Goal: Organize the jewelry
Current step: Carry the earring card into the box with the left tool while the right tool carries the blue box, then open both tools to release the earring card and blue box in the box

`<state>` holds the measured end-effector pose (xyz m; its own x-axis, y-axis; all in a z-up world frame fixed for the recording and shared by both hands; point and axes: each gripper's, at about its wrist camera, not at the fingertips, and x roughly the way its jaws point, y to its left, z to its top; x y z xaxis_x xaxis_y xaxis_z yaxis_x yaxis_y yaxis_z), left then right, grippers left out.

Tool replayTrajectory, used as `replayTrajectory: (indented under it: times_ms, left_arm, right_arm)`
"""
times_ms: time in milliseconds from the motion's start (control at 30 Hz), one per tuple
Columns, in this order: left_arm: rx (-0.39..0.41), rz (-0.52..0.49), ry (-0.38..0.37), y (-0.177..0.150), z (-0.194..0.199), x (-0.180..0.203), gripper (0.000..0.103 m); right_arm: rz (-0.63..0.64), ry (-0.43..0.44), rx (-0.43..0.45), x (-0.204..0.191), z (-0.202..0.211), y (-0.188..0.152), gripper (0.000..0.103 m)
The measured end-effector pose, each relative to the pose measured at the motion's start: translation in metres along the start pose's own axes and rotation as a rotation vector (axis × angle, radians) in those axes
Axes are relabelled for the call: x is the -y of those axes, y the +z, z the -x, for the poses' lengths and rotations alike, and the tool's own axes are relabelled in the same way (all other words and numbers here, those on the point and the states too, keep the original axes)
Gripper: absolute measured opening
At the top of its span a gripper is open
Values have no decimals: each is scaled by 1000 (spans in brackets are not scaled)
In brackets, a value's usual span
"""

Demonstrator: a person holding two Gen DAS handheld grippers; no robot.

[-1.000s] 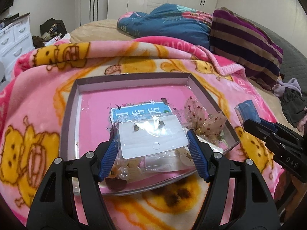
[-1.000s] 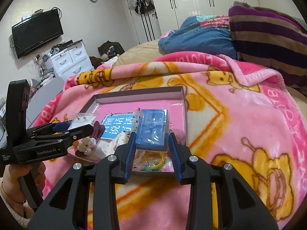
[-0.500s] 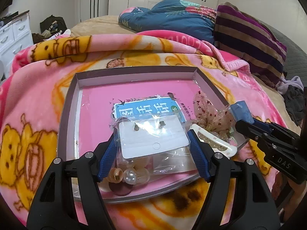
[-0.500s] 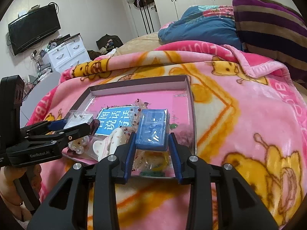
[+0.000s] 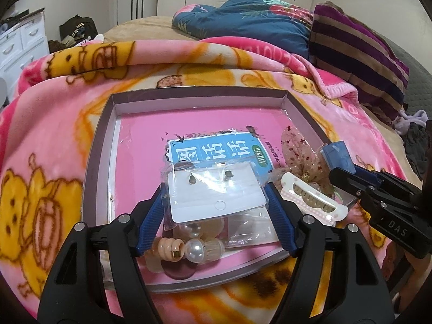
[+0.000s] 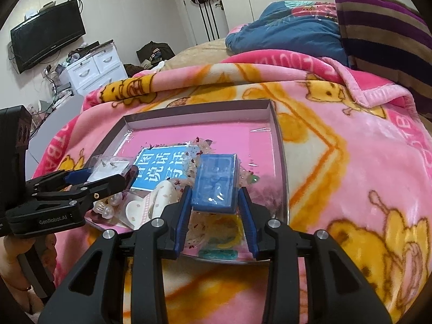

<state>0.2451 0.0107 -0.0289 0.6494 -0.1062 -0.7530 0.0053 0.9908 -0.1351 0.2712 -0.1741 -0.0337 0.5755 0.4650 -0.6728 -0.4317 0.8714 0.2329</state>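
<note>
Left wrist view: blanket [image 5: 54, 124] fills the frame, one tray [image 5: 102, 145] at centre. Left gripper [image 5: 216, 202] at lower centre, fingers clenched on one earring card [image 5: 216, 191] in a clear sleeve, above the tray's near end. It carries two studs. Right gripper [image 6: 214, 205] at lower centre of its own view, fingers grasping one blue box [image 6: 216, 182] over the tray's near right corner. One booklet [image 5: 213, 154] mid-tray, one white clip [image 5: 313, 199] right of the card. Judgement: lower each piece flat onto bare tray floor, away from the pile, then release; sleeve is slippery, so keep it level.
</note>
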Motion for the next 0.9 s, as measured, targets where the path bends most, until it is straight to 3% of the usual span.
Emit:
replayTrajectory:
  times_ms: [67, 167, 333, 500, 900]
  left_arm:
    - [-4, -1, 1, 0, -1, 0, 67]
    - [-8, -5, 6, -1, -2, 1, 70]
    - [-1, -11, 3, -1, 4, 4, 77]
    - [42, -19, 2, -2, 25, 10, 86]
    - [94, -17, 14, -8, 74, 16, 94]
  right_arm:
    - [0, 0, -3, 0, 0, 0, 36]
    - [-14, -3, 10, 2, 7, -2, 49]
    - [-37, -8, 50, 6, 28, -3, 61]
    - [-58, -3, 113, 7, 59, -6, 86]
    - [-19, -6, 143, -3, 104, -16, 91]
